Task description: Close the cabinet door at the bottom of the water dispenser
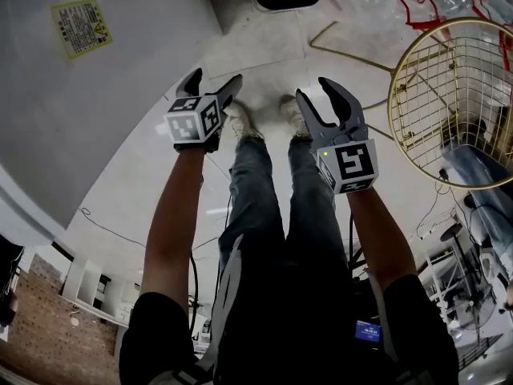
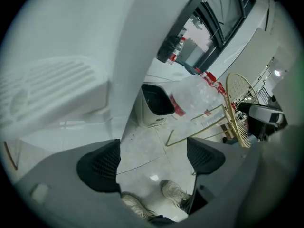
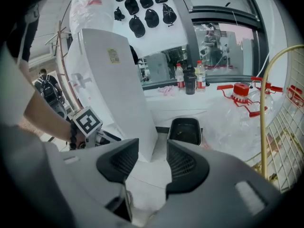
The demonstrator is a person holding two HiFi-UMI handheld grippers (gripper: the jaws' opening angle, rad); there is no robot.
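At upper left of the head view looms the water dispenser [image 1: 104, 95]; its cabinet door cannot be made out. Both the left claw [image 1: 215, 79] and the right claw [image 1: 315, 91] stand apart and empty. The approach seems to be in hand, and the next move calls for finding and pushing the door.

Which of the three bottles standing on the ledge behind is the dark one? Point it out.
The middle bottle, seen in the right gripper view. It is dark all over, whereas the left bottle and the right bottle beside it are pale.

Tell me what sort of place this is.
Likely an indoor office or workroom corner: a white water dispenser stands on a tiled floor, with big water jugs and bottles by a window.
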